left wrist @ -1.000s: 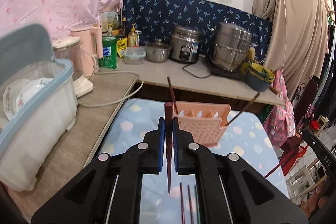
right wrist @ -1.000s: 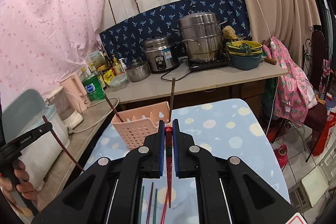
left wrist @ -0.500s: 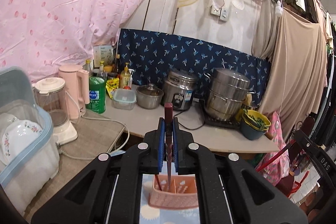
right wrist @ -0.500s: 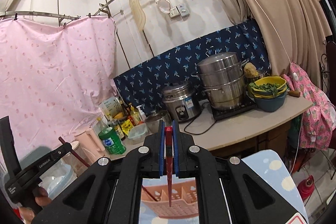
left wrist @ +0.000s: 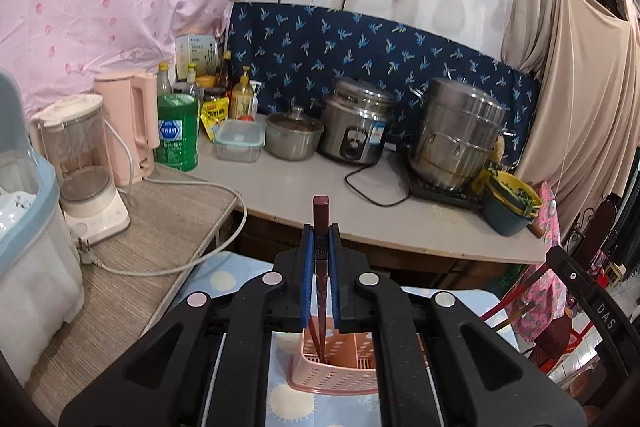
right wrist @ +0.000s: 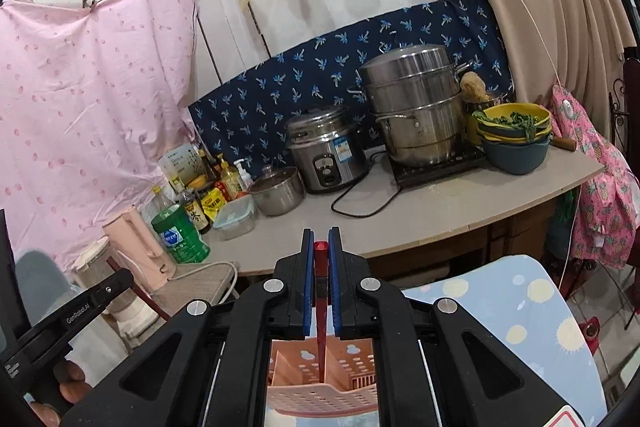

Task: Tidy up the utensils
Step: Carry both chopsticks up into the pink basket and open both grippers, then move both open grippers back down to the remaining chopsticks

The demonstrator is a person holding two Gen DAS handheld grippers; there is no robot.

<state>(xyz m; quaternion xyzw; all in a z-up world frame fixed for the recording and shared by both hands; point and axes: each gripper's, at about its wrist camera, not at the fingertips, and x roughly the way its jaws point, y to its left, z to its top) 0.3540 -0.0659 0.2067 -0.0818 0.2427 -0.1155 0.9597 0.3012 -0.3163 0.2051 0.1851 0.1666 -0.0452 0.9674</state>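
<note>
With each gripper clamped on a chopstick, I must lower both tips straight into the basket before letting go.

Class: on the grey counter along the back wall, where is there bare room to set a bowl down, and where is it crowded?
Bare: the front strip of the counter, between the clear box and the black cord. Crowded: the back row, bottles through rice cooker to steamer.
</note>
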